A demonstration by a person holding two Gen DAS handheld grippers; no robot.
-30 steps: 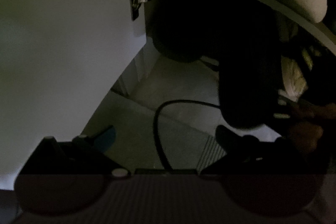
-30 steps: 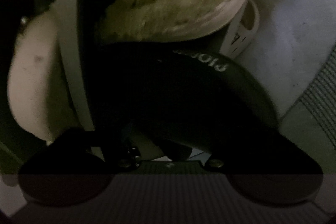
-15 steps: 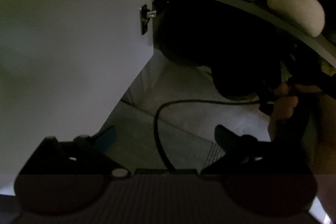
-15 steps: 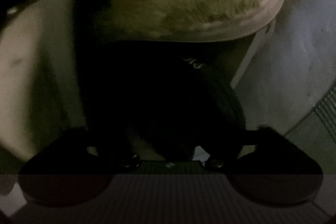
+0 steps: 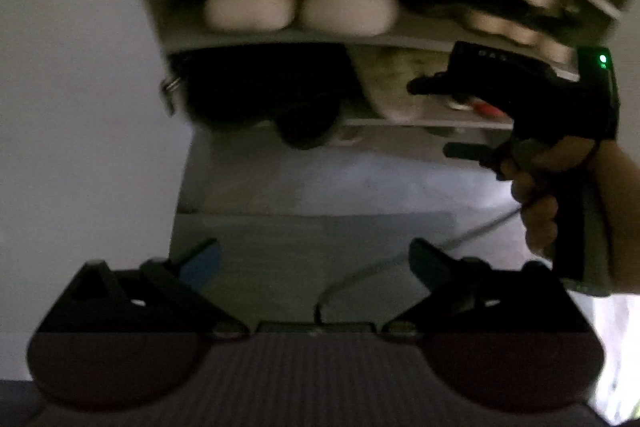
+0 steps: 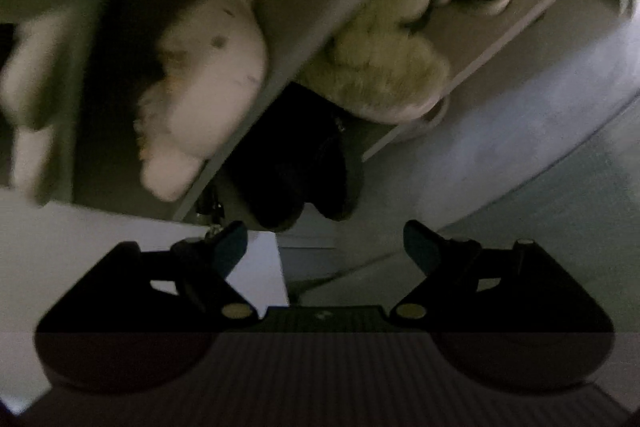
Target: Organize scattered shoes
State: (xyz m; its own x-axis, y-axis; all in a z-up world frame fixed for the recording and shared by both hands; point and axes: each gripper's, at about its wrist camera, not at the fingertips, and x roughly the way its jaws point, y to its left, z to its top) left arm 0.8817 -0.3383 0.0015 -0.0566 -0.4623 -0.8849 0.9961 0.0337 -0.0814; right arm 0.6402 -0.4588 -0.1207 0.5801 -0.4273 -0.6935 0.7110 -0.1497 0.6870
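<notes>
Both tongs, left point(image 5: 314, 263) and right point(image 6: 324, 243), gape empty; black shoes point(image 6: 304, 179) sit on the bottom shelf point(image 5: 400, 125), floor point(image 5: 360, 187) looks bare.

Left hand-held gripper point(image 5: 314, 261): black body, blue-tipped fingers point(image 5: 202, 261), grey cable point(image 5: 360, 273). Right hand-held gripper point(image 6: 324, 243): black, teal tips, brass screws point(image 6: 236, 311); green LED point(image 5: 603, 59) on its housing.

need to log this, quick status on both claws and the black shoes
Left claw open, empty. Right claw open, empty, clear of shelf. Black shoes on bottom shelf, toes overhanging the edge. Nothing in the way.
</notes>
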